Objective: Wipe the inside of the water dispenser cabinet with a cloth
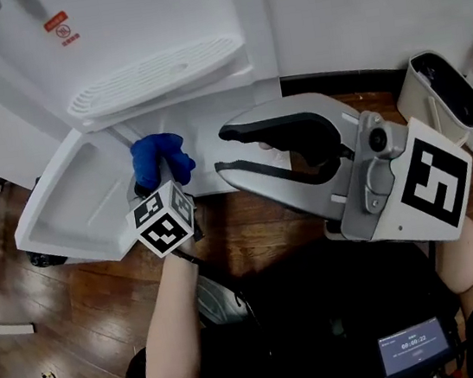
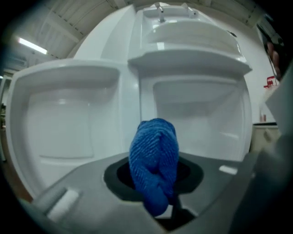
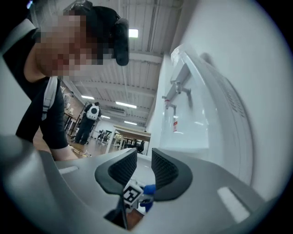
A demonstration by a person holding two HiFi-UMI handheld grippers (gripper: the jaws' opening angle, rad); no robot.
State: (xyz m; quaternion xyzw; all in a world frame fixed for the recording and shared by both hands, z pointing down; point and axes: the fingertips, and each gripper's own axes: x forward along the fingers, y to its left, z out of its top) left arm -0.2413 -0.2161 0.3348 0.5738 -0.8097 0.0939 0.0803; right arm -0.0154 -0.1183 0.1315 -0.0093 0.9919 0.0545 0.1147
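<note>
one blue cloth (image 2: pixel 153 160) pinched in left gripper (image 1: pixel 158 179) facing cabinet (image 2: pixel 197 109), right gripper (image 1: pixel 222 150) empty, jaws slightly apart

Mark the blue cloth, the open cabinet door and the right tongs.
blue cloth (image 2: pixel 153 157), left gripper view, middle of the bunched fabric.
cabinet door (image 1: pixel 77 202), head view, bare inner panel.
right tongs (image 1: pixel 220 150), head view, midway between the two tips.

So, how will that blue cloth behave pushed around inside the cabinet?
Probably floppy: the blue cloth is bunched into a soft wad where the left tongs pinch it. Likely light, as it stands up unsupported. Its ribbed weave should drag, not slide, on the white cabinet.
</note>
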